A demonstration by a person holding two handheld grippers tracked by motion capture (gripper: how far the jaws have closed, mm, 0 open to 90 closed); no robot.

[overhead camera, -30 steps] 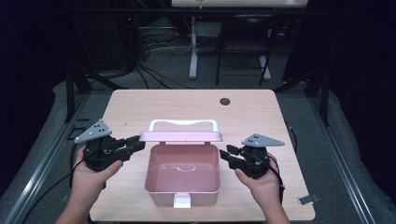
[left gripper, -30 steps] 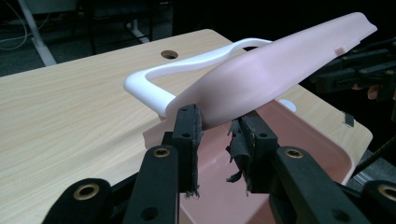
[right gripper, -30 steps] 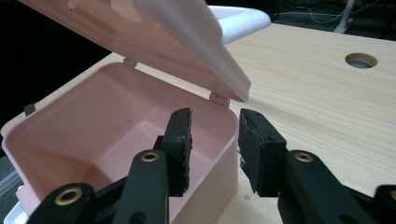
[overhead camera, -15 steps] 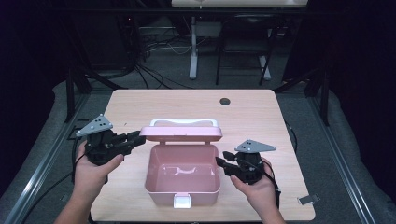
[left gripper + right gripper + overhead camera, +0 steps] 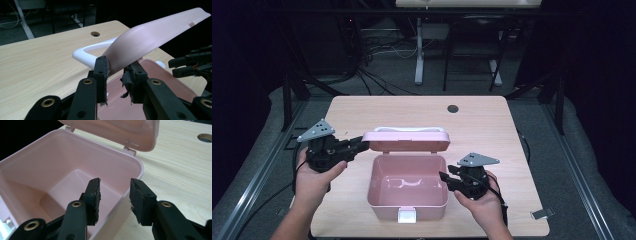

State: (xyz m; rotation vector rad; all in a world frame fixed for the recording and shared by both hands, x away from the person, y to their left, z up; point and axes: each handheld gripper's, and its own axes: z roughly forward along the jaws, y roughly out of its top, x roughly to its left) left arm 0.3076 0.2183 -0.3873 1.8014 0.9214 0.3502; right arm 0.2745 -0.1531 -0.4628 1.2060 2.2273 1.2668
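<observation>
Lid (image 5: 406,141) opening in progress: left claw (image 5: 116,72) pinches lid edge; right claw (image 5: 115,202), spread and just widening, straddles box wall (image 5: 130,182). Next: swing lid fully back.

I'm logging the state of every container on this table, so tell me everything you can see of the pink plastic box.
The pink plastic box is a smooth, rounded-corner tub standing upright near the front middle of the light wooden table. It is open and looks empty. Its hinged lid stands raised at the back, carrying a white carry handle; a white latch sits on the front wall. The left gripper has the lid's corner between its jaws. The right gripper straddles the box's right wall, pads apart from it.
</observation>
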